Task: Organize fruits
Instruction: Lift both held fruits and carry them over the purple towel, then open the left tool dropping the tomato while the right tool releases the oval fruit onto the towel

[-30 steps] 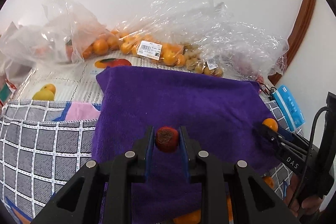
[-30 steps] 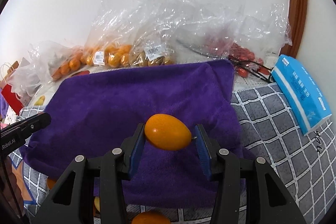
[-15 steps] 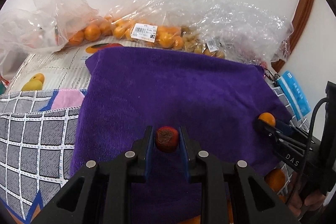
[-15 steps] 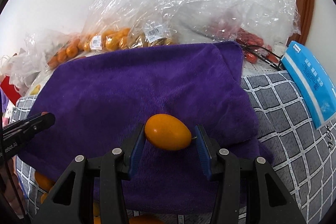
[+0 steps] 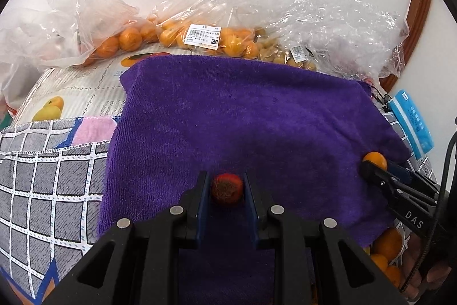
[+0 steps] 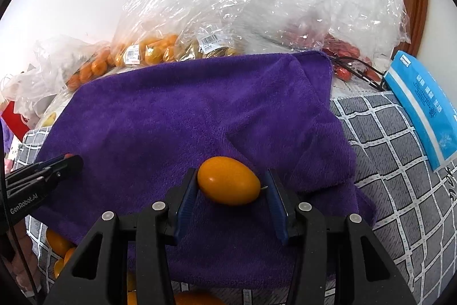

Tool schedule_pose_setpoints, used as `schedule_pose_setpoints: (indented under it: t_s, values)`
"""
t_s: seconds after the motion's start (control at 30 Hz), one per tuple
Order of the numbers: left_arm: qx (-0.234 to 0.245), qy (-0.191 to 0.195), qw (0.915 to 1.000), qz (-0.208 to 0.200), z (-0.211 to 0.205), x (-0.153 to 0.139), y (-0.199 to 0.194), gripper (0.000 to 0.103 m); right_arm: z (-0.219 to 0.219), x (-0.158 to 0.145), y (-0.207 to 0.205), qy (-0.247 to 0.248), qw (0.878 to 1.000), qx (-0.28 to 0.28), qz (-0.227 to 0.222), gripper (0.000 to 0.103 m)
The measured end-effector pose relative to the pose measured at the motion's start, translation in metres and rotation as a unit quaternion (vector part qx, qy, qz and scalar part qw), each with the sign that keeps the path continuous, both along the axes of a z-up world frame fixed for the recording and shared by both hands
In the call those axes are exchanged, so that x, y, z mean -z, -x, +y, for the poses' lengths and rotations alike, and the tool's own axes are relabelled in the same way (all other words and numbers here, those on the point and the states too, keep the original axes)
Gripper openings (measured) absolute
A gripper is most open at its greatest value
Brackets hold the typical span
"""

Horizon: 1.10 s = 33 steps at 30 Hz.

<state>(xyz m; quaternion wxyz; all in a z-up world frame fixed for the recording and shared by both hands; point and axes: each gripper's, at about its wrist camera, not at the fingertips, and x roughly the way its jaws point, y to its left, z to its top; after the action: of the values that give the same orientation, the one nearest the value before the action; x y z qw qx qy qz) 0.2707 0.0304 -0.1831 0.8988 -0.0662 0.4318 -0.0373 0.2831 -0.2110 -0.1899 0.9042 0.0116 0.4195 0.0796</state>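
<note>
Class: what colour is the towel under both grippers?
Purple towel; clearest in the right wrist view.

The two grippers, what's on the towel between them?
Nothing: in the left wrist view, only bare purple towel lies between the left gripper and the right gripper.

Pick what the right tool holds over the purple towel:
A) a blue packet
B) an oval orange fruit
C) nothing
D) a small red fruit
B: the right tool is shut on an oval orange fruit above the purple towel.
</note>
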Motion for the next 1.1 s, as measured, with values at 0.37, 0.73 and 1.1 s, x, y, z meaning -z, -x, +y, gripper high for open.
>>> schedule_pose_setpoints:
  t_s: [0.37,0.73,1.1]
  values:
    - [-0.001,0.015,0.9999,-0.003,0.002,-0.005,0.002,0.028,0.005,-0.008,0.012,0.0,1.0,-0.007,-0.026,0.066]
    - [-0.004,0.025,0.9993,-0.028,0.003,-0.017,0.008,0.047,-0.016,-0.012,0.013,-0.031,0.999,0.034,-0.028,0.068]
    - [-0.013,0.036,0.9976,-0.059,0.004,-0.031,0.019,0.047,-0.017,-0.035,0.026,-0.041,0.998,0.035,-0.028,0.069]
